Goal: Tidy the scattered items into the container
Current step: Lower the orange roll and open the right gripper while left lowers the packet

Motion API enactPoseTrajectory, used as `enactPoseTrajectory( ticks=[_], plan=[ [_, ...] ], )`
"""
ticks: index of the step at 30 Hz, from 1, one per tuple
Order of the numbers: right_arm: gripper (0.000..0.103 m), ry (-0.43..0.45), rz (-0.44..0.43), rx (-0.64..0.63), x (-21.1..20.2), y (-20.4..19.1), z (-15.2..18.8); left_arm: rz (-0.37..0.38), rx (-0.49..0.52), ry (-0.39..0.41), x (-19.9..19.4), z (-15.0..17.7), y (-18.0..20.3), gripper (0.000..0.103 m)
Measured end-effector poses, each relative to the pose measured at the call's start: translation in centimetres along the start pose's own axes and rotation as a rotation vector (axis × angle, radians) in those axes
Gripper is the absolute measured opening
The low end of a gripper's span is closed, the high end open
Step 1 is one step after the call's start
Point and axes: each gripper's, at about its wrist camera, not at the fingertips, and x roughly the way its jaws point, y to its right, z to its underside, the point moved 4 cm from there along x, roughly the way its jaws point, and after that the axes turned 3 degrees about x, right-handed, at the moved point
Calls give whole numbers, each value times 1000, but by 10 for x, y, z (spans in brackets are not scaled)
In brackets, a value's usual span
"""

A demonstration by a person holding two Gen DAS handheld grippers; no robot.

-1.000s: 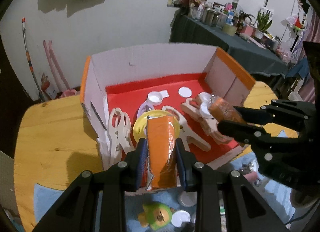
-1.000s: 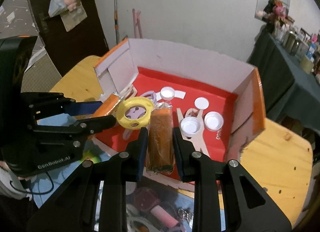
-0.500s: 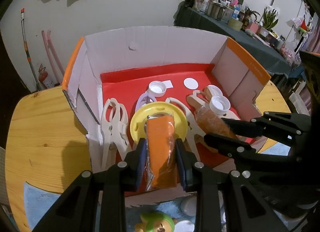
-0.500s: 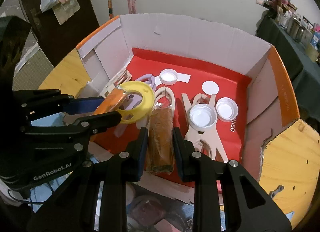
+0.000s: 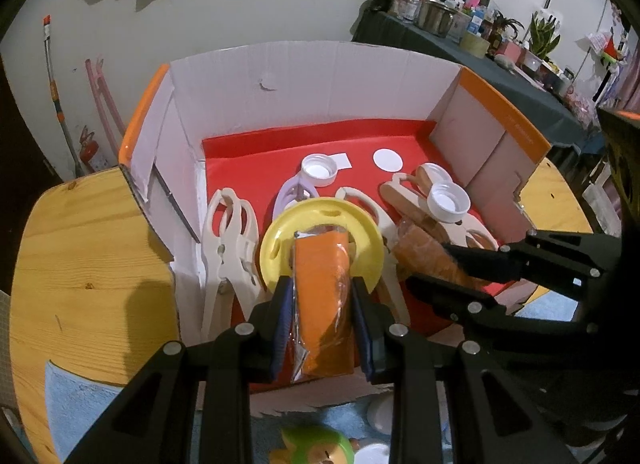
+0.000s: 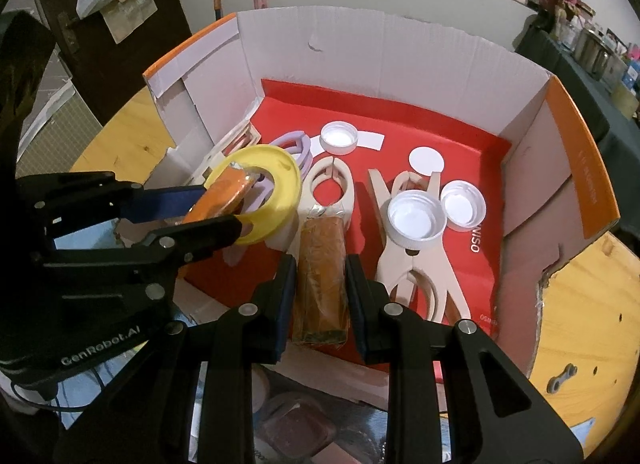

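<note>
L gripper [image 5: 322,304] & R gripper [image 6: 320,284] both angled down, jaws clamped on wrapped packets.

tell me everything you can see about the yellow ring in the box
The yellow ring is a flat, round disc that looks like glossy plastic, with a large centre hole and small slots near its rim. It lies over the red floor of the cardboard box, tilted, propped on the pale clips beneath it. The orange packet held by the left gripper lies across it, its tip over the centre hole.
</note>
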Motion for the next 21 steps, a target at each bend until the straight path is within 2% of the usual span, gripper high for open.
enactPoseTrajectory(
  ticks=[21],
  plan=[
    [24,-3,14,-12,6,-3,6,-17,7,-2,7,1,-2,31]
  ],
)
